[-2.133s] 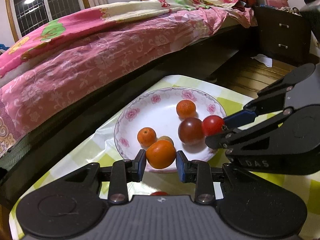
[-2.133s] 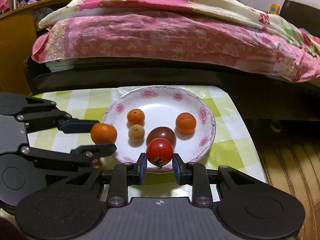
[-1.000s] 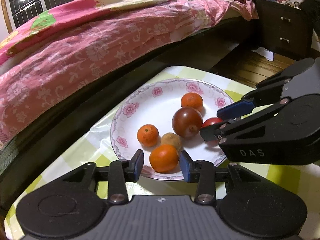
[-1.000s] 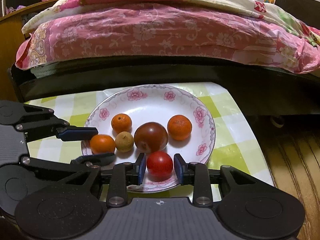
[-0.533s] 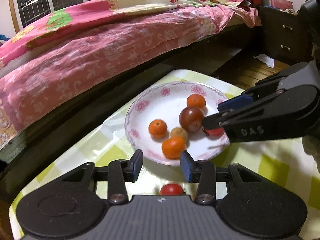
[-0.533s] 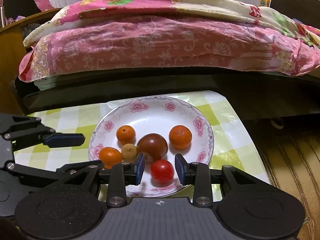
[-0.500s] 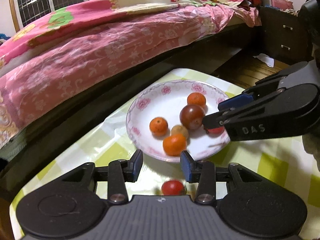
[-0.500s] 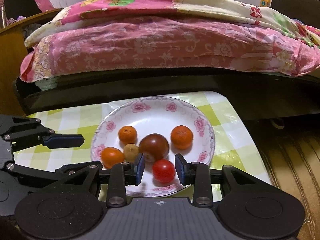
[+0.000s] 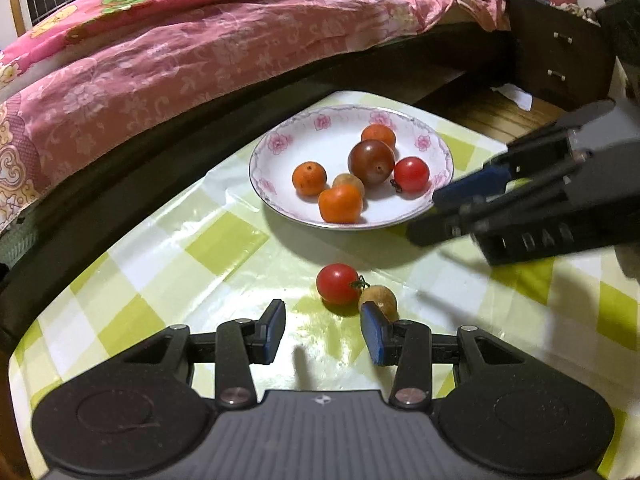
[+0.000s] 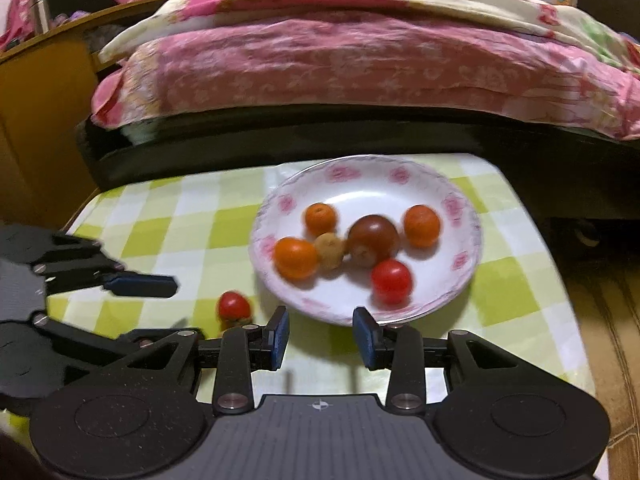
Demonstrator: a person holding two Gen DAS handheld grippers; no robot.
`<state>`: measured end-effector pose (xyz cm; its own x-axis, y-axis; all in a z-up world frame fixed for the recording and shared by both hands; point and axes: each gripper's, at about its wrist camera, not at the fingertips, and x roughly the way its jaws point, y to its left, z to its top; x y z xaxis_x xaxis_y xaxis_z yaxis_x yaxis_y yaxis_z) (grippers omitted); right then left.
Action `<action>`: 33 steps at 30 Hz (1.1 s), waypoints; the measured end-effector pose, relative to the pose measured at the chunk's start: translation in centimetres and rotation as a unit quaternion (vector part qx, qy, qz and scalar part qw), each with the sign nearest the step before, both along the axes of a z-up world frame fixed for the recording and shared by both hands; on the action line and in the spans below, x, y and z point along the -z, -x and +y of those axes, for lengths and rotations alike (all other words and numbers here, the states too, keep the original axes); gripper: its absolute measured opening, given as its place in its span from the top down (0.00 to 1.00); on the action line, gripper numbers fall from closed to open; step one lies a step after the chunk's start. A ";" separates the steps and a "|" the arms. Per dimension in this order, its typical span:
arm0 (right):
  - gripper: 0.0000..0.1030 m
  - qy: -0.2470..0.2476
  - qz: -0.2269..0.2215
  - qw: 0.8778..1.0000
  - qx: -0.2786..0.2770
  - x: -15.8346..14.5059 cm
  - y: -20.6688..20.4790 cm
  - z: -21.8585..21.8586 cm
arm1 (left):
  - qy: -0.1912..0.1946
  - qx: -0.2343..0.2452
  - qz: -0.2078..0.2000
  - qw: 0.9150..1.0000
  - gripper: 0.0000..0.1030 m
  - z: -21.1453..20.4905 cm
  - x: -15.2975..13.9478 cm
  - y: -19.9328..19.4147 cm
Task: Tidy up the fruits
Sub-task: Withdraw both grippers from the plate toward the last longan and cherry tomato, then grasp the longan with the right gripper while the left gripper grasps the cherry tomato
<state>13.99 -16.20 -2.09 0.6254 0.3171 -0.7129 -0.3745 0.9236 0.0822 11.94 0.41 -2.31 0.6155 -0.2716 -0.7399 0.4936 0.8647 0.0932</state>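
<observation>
Just ahead of the left hand-held gripper, jaws wide apart and holding nothing, lie the two fruits not yet on the plate: a red cherry tomato and, touching it on its right, a small brown round fruit.

- Bearing: the tomato sits forward of the gap between the blue pads, a little right of centre; the brown fruit lies just beside the right pad. Both are round, with no long axis to line up on; the tomato's green stem points toward the brown fruit.
- Nearer tool: left, by judgement. From the right wrist view the tomato lies left of that gripper's left finger, off its line.
- Right hand-held gripper: jaws wide, empty, hovering at the near rim of the plate, fingers aimed across it toward the bed.
- Plate contents: three orange fruits, one dark brown tomato, one red tomato, one small brown fruit. Plate stands toward the counter edge that faces the bed.
- Left pose: low over the counter, fingers level, pointing toward the plate.
- Coming move, judged: a short advance with a slight rightward shift centres the tomato; the touching brown fruit may get nudged.
</observation>
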 end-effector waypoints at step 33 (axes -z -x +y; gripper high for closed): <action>0.79 0.021 0.047 0.996 -0.075 2.5 0.2 3.8 | 0.004 0.011 0.013 1.000 0.52 1.0 0.1 -0.7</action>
